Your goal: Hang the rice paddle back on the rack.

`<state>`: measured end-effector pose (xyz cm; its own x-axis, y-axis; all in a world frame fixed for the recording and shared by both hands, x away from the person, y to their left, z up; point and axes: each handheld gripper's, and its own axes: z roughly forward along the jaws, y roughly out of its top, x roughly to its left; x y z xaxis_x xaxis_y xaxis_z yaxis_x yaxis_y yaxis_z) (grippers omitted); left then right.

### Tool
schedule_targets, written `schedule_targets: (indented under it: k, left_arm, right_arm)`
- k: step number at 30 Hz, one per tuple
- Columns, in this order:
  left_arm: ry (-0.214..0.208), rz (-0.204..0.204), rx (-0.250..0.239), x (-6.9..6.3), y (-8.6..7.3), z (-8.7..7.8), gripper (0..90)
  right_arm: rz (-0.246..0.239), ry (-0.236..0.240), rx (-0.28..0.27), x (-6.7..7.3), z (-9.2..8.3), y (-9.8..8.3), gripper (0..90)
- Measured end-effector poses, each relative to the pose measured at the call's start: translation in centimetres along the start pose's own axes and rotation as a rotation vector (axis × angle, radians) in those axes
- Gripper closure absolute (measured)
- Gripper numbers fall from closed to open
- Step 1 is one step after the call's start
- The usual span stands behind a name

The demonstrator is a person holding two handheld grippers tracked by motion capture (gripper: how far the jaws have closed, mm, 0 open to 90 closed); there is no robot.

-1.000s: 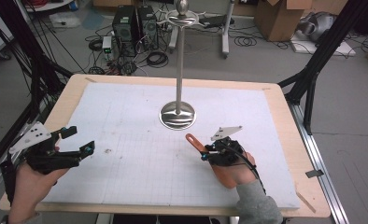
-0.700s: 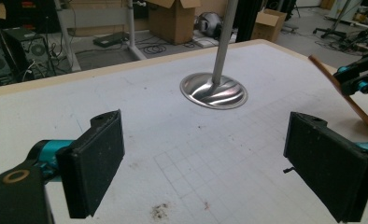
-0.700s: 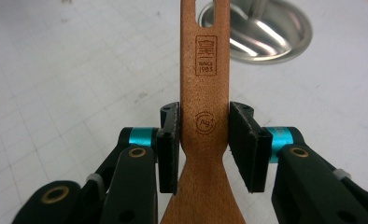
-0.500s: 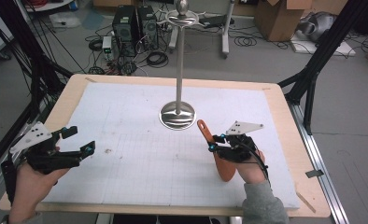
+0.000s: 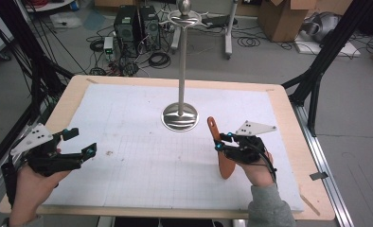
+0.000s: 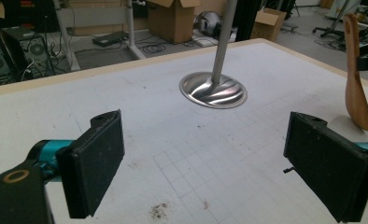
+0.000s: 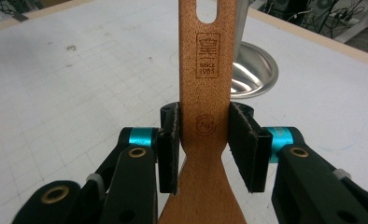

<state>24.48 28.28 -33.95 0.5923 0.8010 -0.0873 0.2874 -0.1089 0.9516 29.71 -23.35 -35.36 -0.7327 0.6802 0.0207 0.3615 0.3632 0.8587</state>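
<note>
Pinching the wooden spatula (image 7: 205, 116) by its neck between our right gripper (image 7: 204, 142) fingers; left gripper (image 6: 219, 163) fingers spread.

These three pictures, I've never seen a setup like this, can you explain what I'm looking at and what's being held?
A person sits at a table covered with a white gridded mat, holding hand-operated tongs in each hand. No robot arm is involved.

The high view looks down from above the person's side. The other two pictures come from small cameras riding on each tool, looking along its black jaws.

On the mat stands a tall metal stand with a round base and a pole with hooks on top.

The right tongs are shut on the handle of a wooden spatula, held with its slotted handle end up and its blade down. The left tongs are open and hold nothing, off to the left.
</note>
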Motion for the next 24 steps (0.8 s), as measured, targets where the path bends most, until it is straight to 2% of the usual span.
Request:
schedule_targets:
  k: [8, 11, 12, 13, 15, 19, 24]
  left_arm:
    - [-0.001, 0.0, 0.0, 0.0, 0.0, 0.0, 12.8]
    - [-0.013, 0.0, -0.004, -0.1, 0.0, 0.0, 12.7]
    - [-0.015, 0.005, -0.002, -0.1, 0.0, 0.0, 12.7]
    - [0.011, 0.036, 0.02, -0.4, 0.1, 0.1, 12.5]
    - [0.01, 0.046, 0.026, -0.7, 0.2, 0.2, 12.5]
    - [-0.022, 0.06, 0.02, -1.3, 0.5, 0.3, 12.5]
    - [-0.019, 0.063, 0.028, -1.4, 0.5, 0.2, 12.5]
  right_arm:
    - [0.015, 0.0, -0.03, -0.2, -0.3, 0.0, 64.6]
    - [0.023, -0.001, -0.035, -0.4, -0.5, -0.1, 64.6]
    - [0.022, -0.004, -0.04, -0.4, -0.5, -0.1, 64.6]
    - [0.025, -0.006, -0.054, -0.4, -0.7, -0.1, 64.7]
    - [0.028, -0.006, -0.06, -0.4, -0.8, 0.0, 64.6]
    - [0.034, -0.02, -0.101, -0.5, -1.5, 0.2, 64.7]
    - [0.033, -0.022, -0.124, -0.5, -2.1, 0.4, 64.6]
